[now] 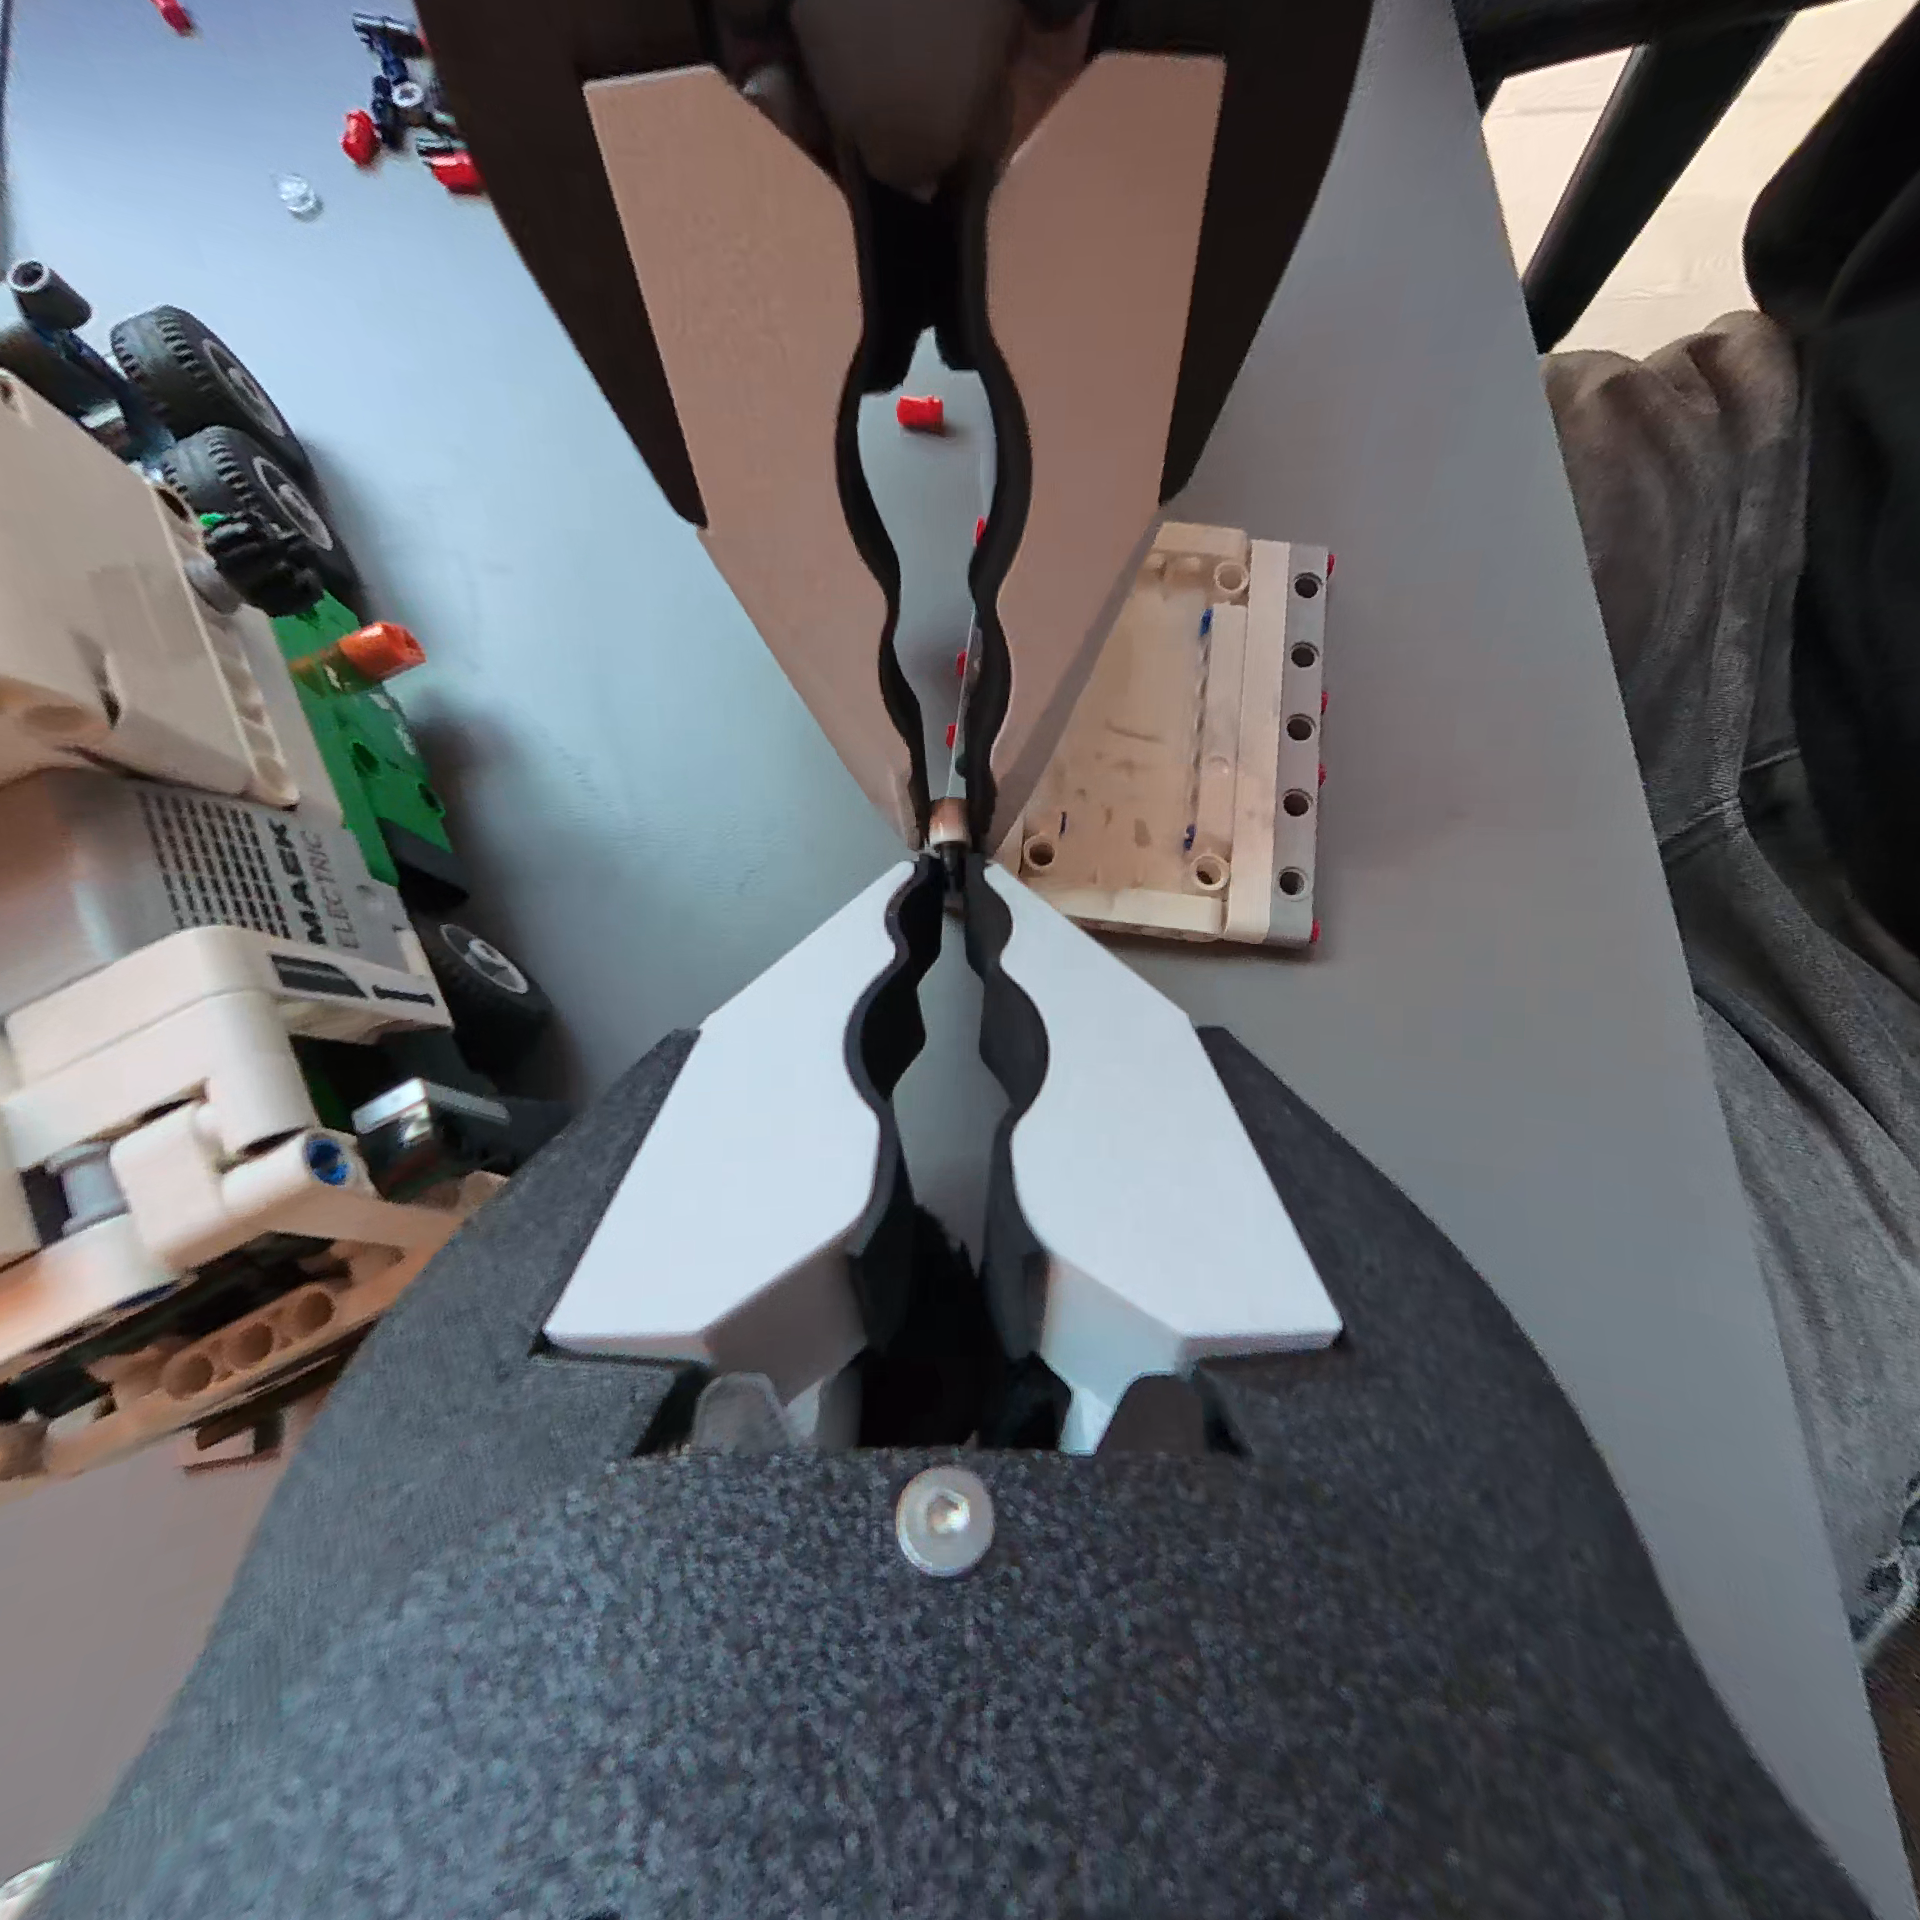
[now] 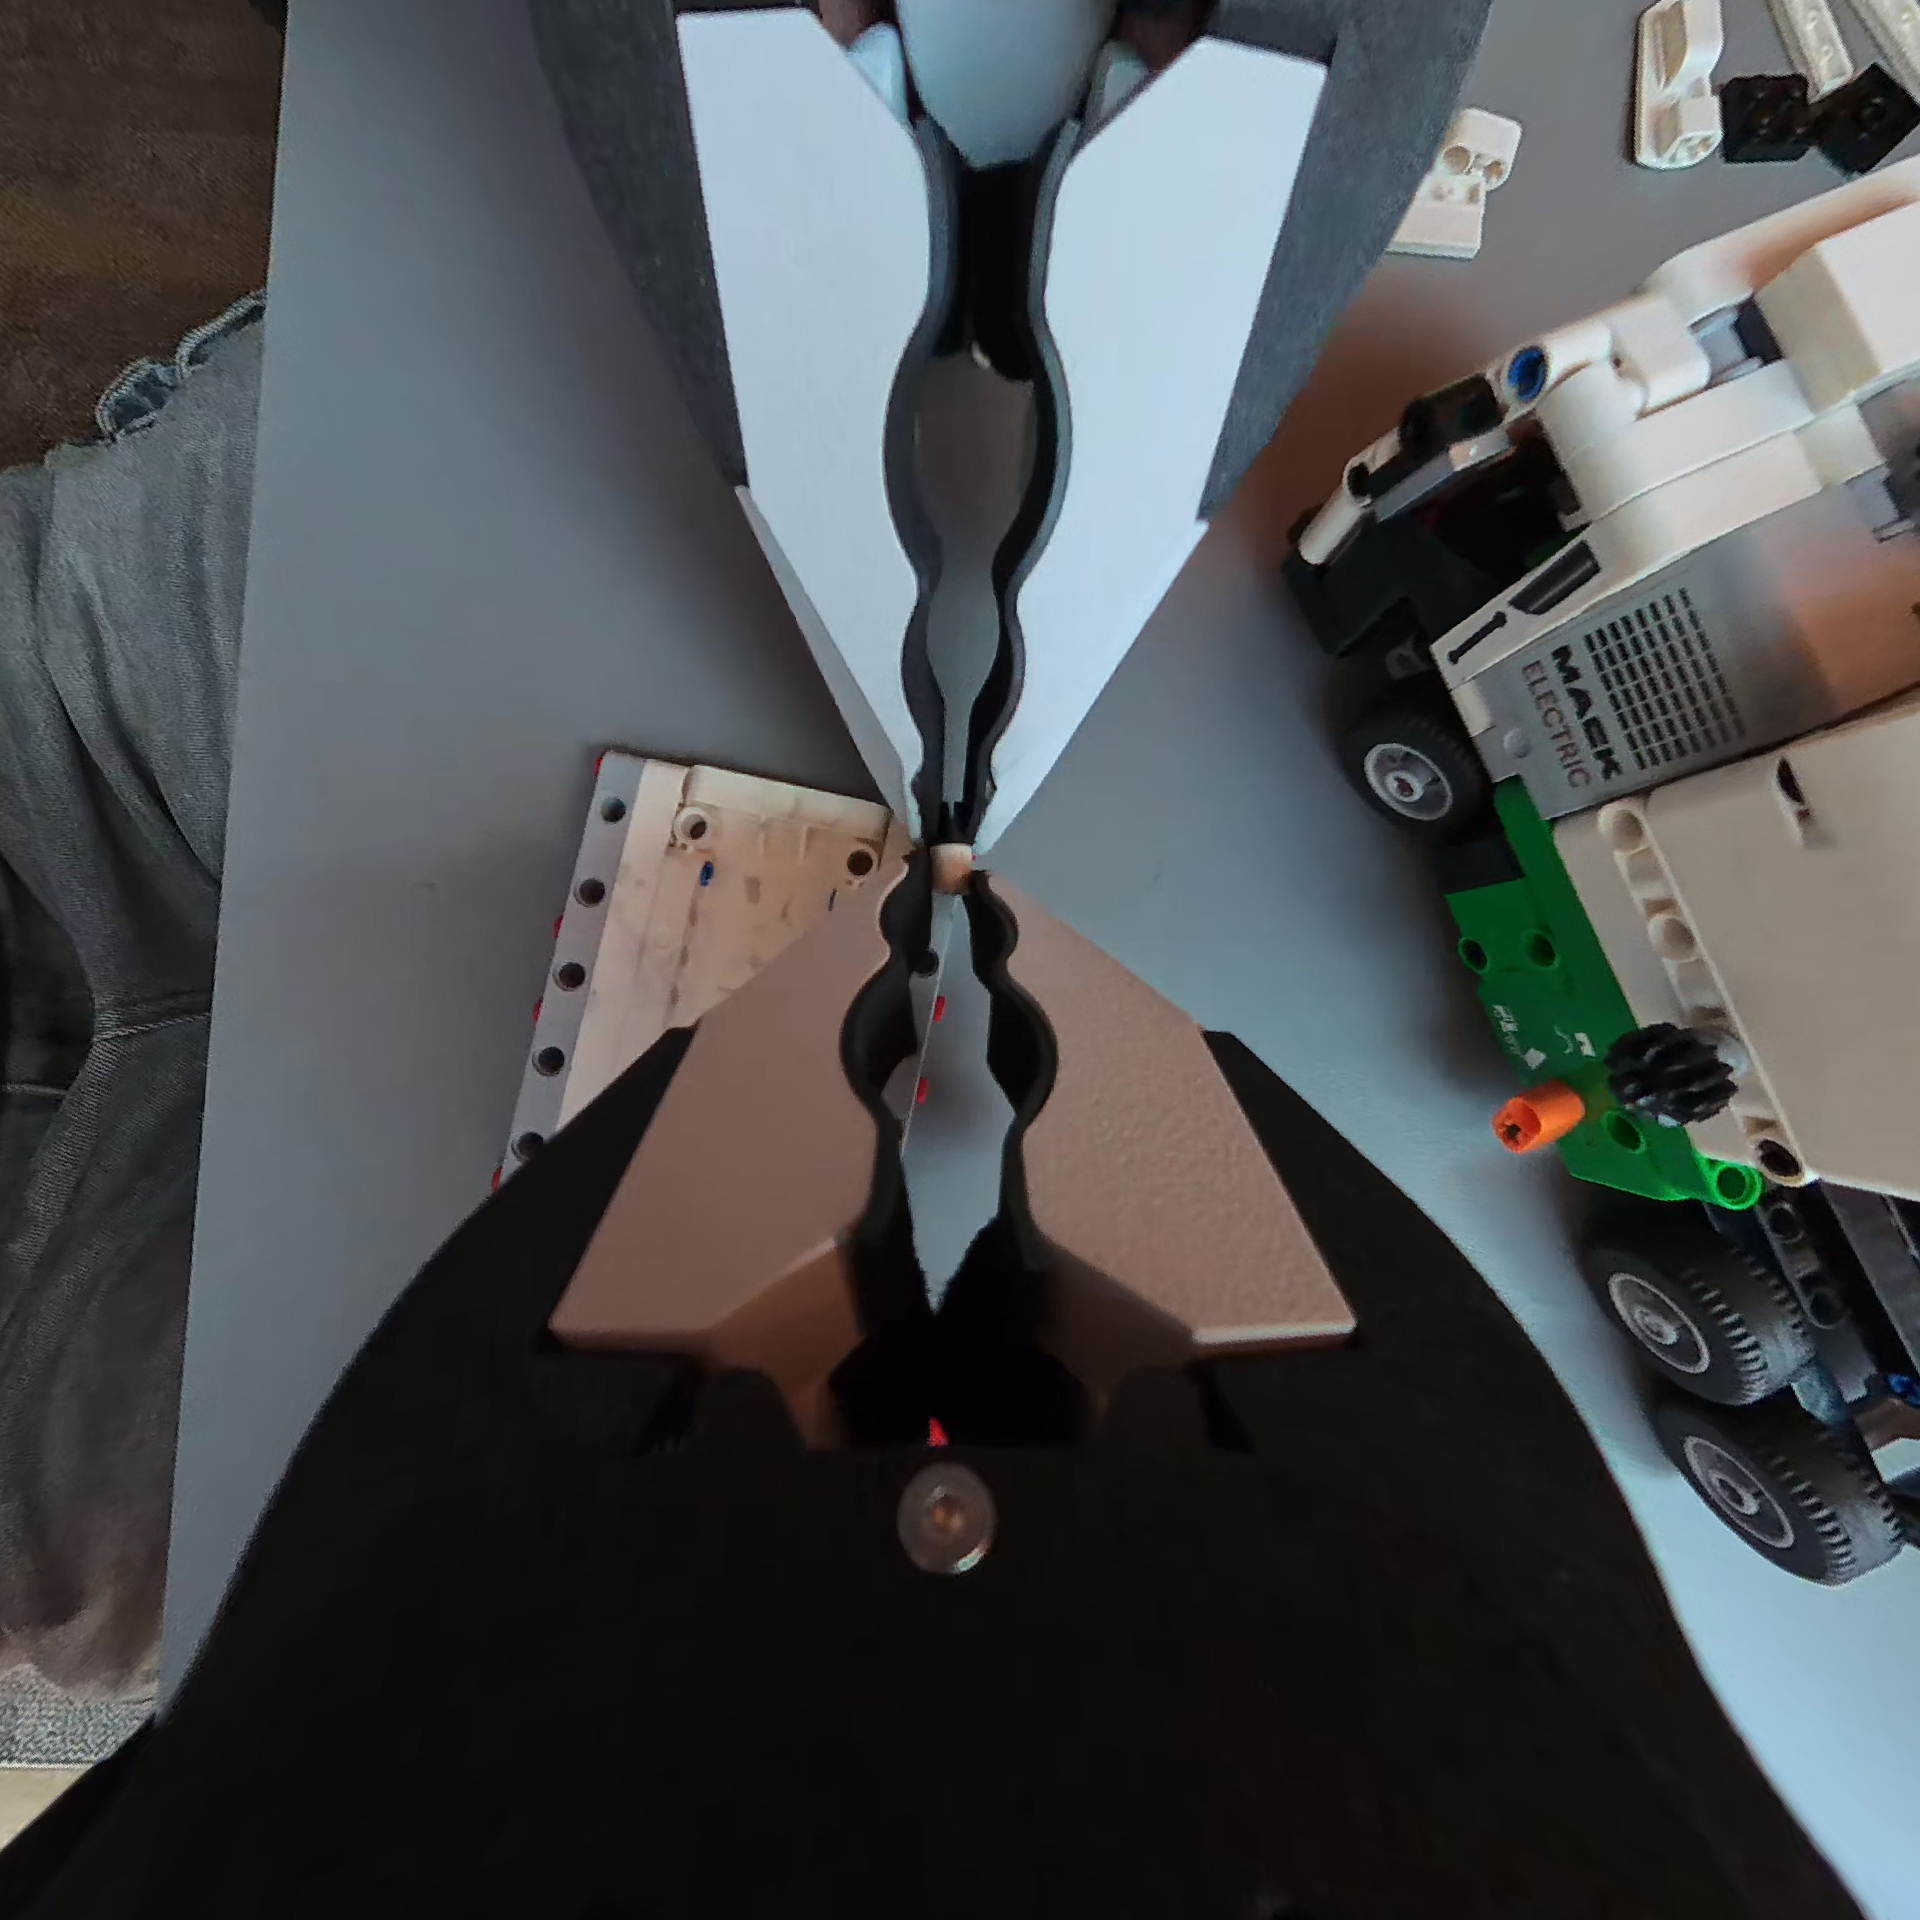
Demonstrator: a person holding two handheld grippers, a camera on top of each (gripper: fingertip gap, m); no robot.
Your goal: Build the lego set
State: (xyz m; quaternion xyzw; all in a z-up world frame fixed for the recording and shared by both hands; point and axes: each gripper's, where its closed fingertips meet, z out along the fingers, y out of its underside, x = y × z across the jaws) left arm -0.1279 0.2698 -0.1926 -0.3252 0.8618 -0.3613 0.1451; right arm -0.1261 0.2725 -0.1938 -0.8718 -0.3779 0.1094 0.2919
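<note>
My two grippers meet tip to tip above the grey table (image 1: 623, 623). My left gripper (image 1: 940, 878), with white fingers, is shut on the black end of a small pin (image 1: 951, 860). My right gripper (image 2: 943, 885), with tan fingers, is shut on the small tan piece (image 2: 952, 862) on that pin's other end; it also shows in the left wrist view (image 1: 948, 829). A white panel with a grey holed beam and red pins (image 1: 1195, 748) lies flat on the table below the tips, also in the right wrist view (image 2: 717, 894).
A partly built white and green truck (image 2: 1662, 675) stands beside the grippers, also in the left wrist view (image 1: 156, 831). A red pin (image 1: 920, 412) lies on the table. Loose parts lie at the far end (image 1: 416, 104) and near the truck (image 2: 1683, 83). A person's clothed lap (image 1: 1766, 935) is at the table edge. Less than 4 cm separates the two grippers' tips.
</note>
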